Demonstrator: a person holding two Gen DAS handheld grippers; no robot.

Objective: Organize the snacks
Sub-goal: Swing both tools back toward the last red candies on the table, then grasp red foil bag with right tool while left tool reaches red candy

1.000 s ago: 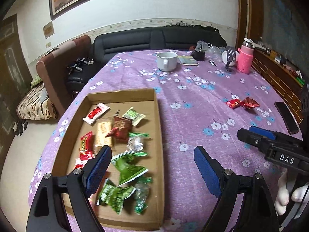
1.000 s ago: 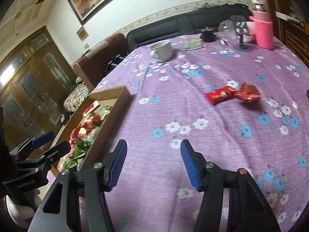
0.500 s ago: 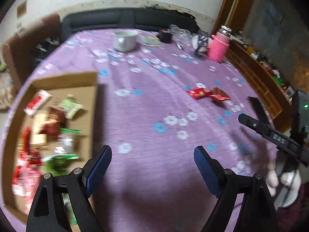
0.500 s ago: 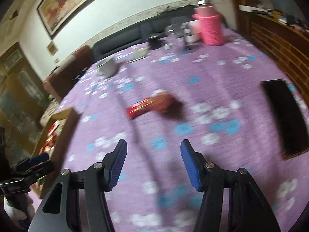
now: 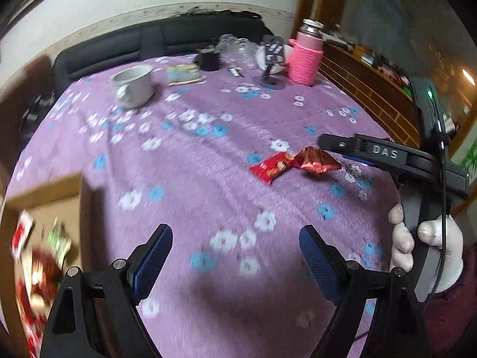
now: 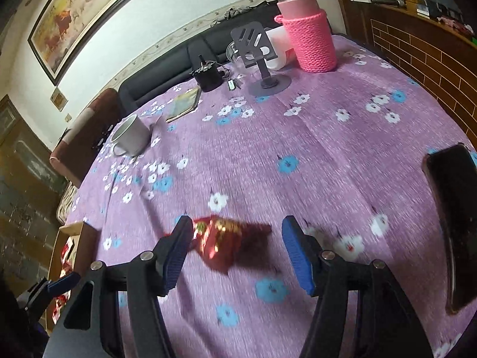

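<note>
Table (image 6: 328, 155) with purple floral cloth fills both views. Cardboard tray (image 5: 44, 197) at lower left of left view, blurred, snacks inside in red and green wrappers. Two snacks loose mid-table: flat red packet (image 5: 272, 165) touching a crinkled shiny dark-red wrapper (image 5: 316, 161), right of centre in left view. Right claw (image 6: 235, 247) spread wide, released, dark-red wrapper (image 6: 220, 244) sits between its fingers, closer to the left finger; contact unclear due to blur. Left claw (image 5: 235, 247) also wide open, holding nothing, over bare cloth at frame bottom.
</note>
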